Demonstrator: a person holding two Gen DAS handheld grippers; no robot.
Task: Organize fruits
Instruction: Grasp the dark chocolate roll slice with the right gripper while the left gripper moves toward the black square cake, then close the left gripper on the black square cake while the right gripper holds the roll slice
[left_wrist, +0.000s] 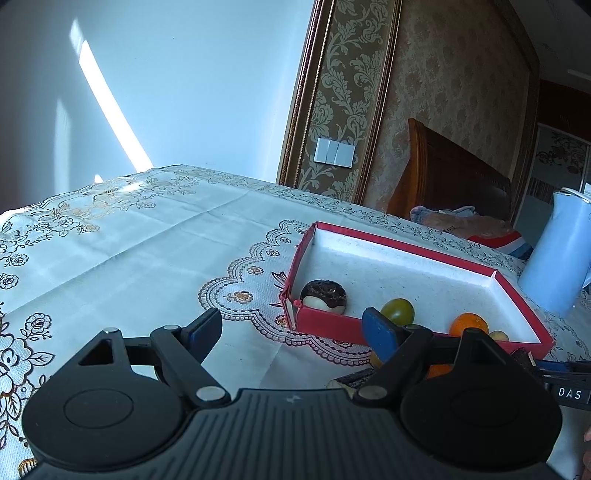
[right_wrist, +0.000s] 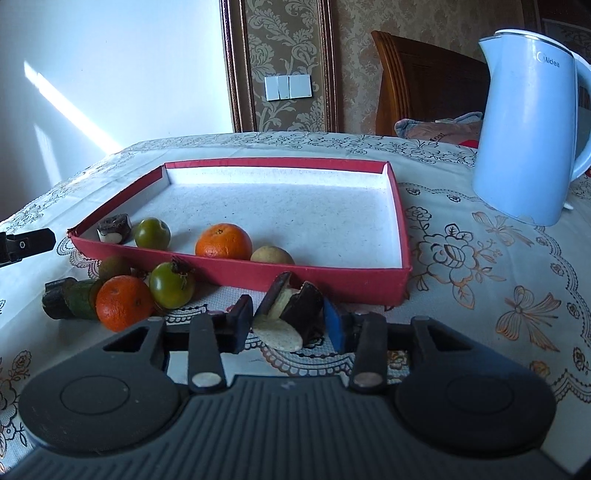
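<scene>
The right gripper (right_wrist: 288, 325) has its fingers drawn narrow around a dark-skinned cut piece (right_wrist: 291, 314) with pale flesh, lying on the tablecloth (right_wrist: 480, 295) just before the red tray (right_wrist: 400, 236); I cannot tell whether the pads press it. The left gripper (left_wrist: 291, 332) stands wide and empty. In the tray lie four pieces, among them a tangerine (right_wrist: 222, 240). Outside wait an orange (right_wrist: 123, 302), a green tomato (right_wrist: 171, 285) and more. I'd judge it about half done.

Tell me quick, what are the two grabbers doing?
Left gripper: open, holding nothing.
Right gripper: closed on a dark fruit piece.
</scene>
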